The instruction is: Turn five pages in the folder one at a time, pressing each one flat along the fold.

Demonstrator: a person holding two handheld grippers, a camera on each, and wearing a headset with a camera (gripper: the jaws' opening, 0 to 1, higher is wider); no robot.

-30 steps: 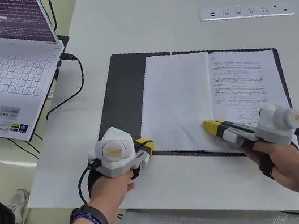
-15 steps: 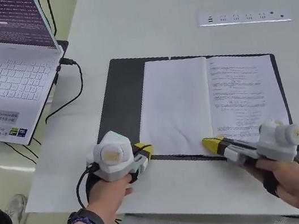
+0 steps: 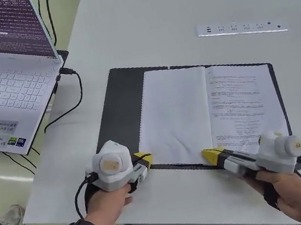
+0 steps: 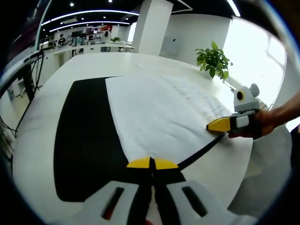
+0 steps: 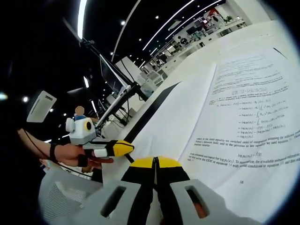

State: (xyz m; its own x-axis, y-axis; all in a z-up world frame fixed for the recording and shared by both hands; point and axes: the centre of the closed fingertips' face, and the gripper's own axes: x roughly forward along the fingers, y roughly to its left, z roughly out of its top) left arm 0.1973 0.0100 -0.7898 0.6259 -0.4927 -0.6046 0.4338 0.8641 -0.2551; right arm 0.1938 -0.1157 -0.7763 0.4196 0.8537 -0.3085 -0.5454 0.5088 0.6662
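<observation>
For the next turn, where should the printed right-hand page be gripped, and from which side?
Pinch the printed page at its free near-right corner, coming from the right. It lies flat, bound along the fold on its left, so likely only the outer edge lifts.

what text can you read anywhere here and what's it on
"16": at the foot of the printed page, probably the page number.
The rest of that page: equations and sentences, too blurred to quote.
Screen lines on the laptop and its stickers: too small to read.
The left page: blank.
</observation>
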